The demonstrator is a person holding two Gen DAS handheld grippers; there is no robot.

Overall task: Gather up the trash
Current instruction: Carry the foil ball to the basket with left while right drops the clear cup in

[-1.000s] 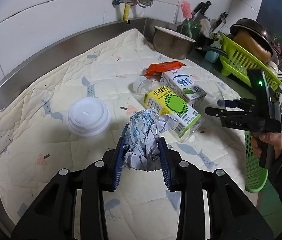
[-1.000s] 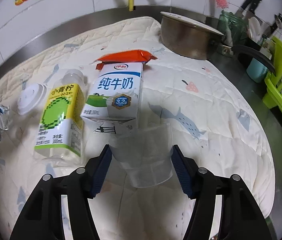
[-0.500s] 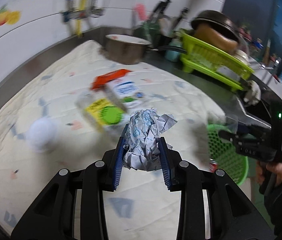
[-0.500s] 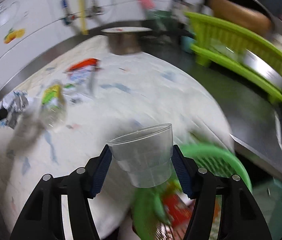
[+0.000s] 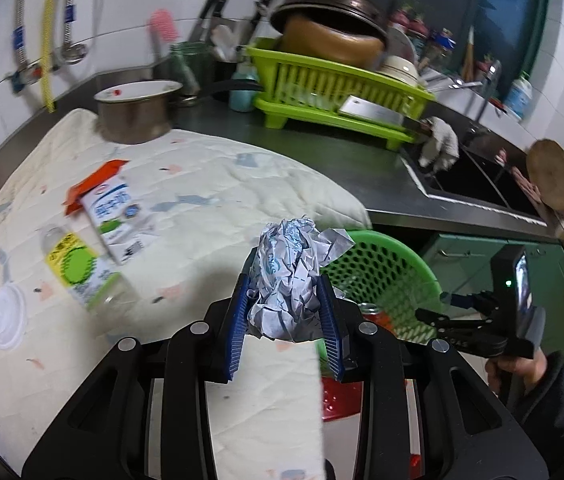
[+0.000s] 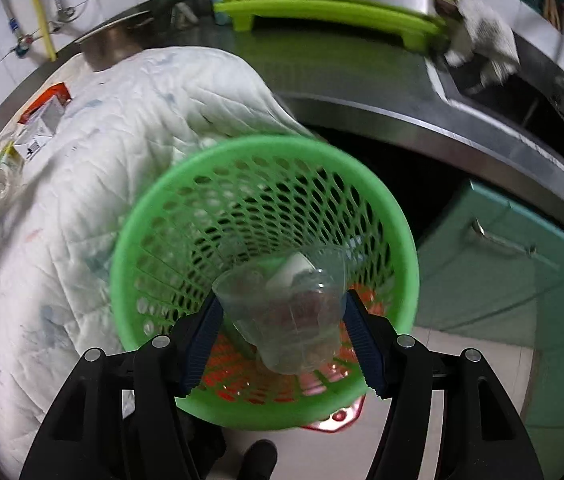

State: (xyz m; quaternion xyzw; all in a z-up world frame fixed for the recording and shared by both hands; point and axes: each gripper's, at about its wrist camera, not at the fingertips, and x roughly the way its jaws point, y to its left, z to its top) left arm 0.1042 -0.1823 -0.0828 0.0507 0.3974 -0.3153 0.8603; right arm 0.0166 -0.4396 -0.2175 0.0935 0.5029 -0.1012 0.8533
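Observation:
My left gripper [image 5: 284, 300] is shut on a crumpled ball of paper [image 5: 290, 276], held above the counter's edge next to the green mesh basket [image 5: 394, 264]. My right gripper [image 6: 282, 320] is shut on a clear plastic cup [image 6: 286, 312], hanging right over the mouth of the green basket [image 6: 141, 224]; trash lies at the basket's bottom. In the left wrist view the right gripper [image 5: 462, 312] shows at the right, held by a hand [image 5: 518, 368]. On the quilted cloth [image 5: 217, 184] lie a milk carton [image 5: 111, 216], a yellow-green labelled bottle [image 5: 77, 272], an orange wrapper [image 5: 93, 180] and a white lid [image 5: 5, 316].
A steel pot [image 5: 137, 112] stands at the back of the counter. A lime dish rack [image 5: 334, 92] with pans stands beyond it. A sink [image 5: 474, 176] with a white cloth lies to the right. Green cabinet fronts [image 6: 522, 272] and the floor sit below the counter edge.
Both grippers swung right, off the cloth toward the green basket. The cup now hangs over the basket's opening, and the paper ball has come to its near side. Both grips are unchanged.

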